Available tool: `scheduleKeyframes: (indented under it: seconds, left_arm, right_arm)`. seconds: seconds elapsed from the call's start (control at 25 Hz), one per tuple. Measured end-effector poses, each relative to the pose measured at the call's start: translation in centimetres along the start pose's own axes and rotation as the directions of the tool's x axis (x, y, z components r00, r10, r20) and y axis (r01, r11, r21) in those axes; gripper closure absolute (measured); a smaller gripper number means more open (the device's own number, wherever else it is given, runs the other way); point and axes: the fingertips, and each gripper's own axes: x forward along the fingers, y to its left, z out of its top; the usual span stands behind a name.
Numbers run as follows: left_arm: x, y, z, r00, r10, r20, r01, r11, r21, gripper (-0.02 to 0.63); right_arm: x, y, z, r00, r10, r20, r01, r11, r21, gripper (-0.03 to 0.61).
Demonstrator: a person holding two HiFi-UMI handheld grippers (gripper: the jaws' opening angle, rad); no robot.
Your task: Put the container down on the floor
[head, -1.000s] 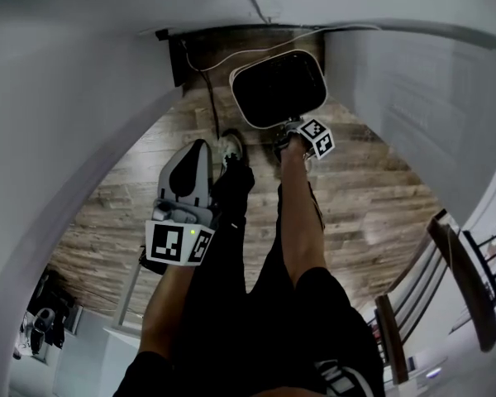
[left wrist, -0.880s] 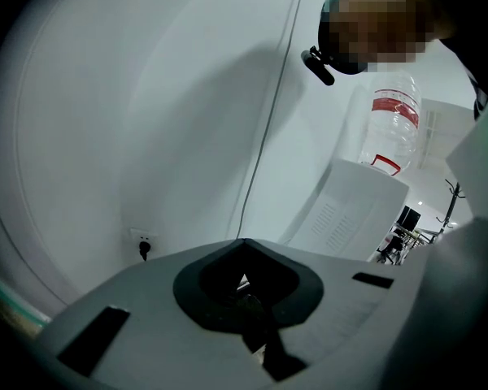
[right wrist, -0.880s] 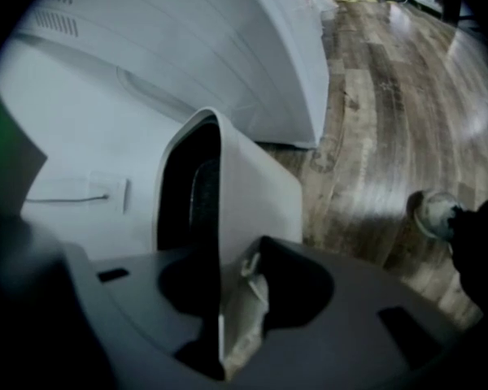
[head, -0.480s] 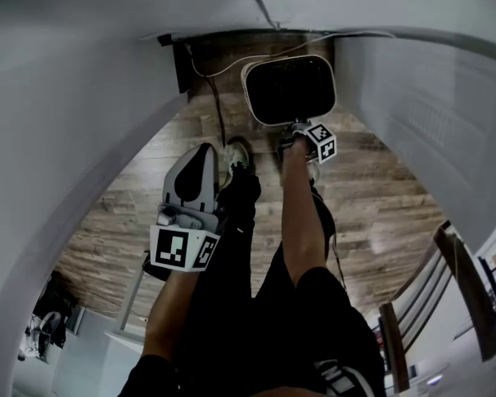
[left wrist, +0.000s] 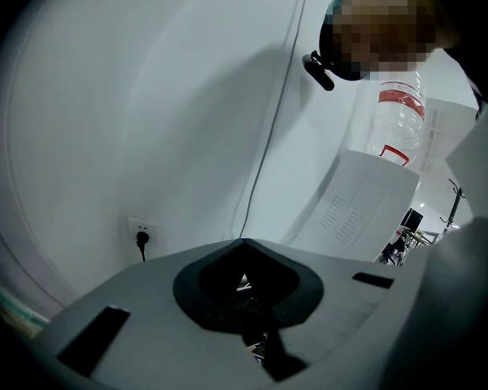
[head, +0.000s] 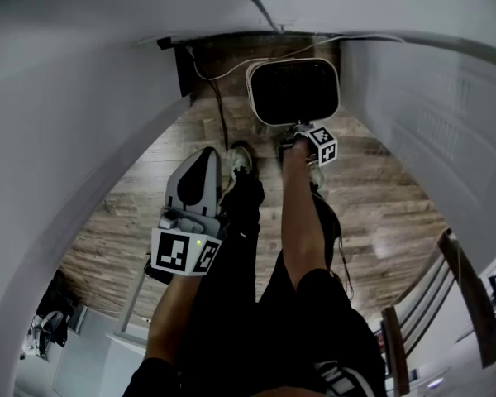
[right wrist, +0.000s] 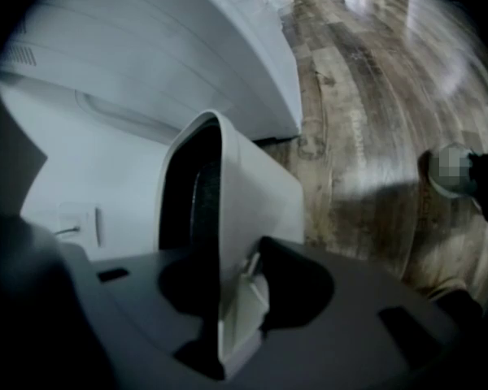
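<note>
The container (head: 296, 89) is a white rectangular bin with a dark inside, seen from above over the wooden floor (head: 380, 205) in the corner. My right gripper (head: 300, 127) is shut on its near rim. In the right gripper view the white wall of the container (right wrist: 256, 193) runs straight between the jaws of my right gripper (right wrist: 232, 299). I cannot tell whether its base touches the floor. My left gripper (head: 200, 162) is held up beside the person's left leg, jaws together and holding nothing; in its own view my left gripper (left wrist: 244, 287) faces a white wall.
White walls (head: 83, 139) close in the left and back, and a white panel (head: 430, 114) stands at the right. A black cable (head: 217, 110) runs down behind the container. The person's shoes (head: 236, 157) stand just short of it. A wooden rail (head: 463, 279) is at lower right.
The container and my right gripper have shifted slightly right and farther toward the corner in the head view. The left gripper has barely moved.
</note>
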Motion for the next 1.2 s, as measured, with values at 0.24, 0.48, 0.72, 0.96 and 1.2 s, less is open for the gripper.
scheduleKeyframes:
  seconds: [0.24, 0.48, 0.72, 0.96, 1.2]
  left_arm:
    - [0.6, 0.4, -0.4, 1.000, 0.006, 0.007, -0.006, 1.000, -0.006, 0.588]
    - [1.0, 0.8, 0.1, 1.000, 0.007, 0.015, -0.007, 1.000, 0.005, 0.588]
    - [1.1, 1.0, 0.3, 1.000, 0.012, 0.028, -0.012, 1.000, 0.000, 0.588]
    - [1.4, 0.8, 0.3, 0.999, 0.006, 0.031, -0.006, 1.000, 0.001, 0.588]
    - [0.7, 1.0, 0.1, 0.999, 0.024, 0.037, -0.024, 1.000, -0.011, 0.588]
  right_arm:
    - [0.9, 0.6, 0.0, 0.999, 0.018, 0.027, -0.018, 1.000, 0.011, 0.442]
    - [2.2, 2.5, 0.3, 0.998, 0.036, 0.056, -0.037, 0.999, 0.015, 0.442]
    - [3.1, 3.7, 0.9, 0.997, 0.045, 0.061, -0.045, 0.999, 0.010, 0.442]
    - [3.3, 3.0, 0.9, 0.997, 0.042, 0.058, -0.043, 0.999, 0.016, 0.440]
    - [3.6, 2.9, 0.6, 0.997, 0.072, 0.021, -0.072, 0.997, 0.029, 0.419]
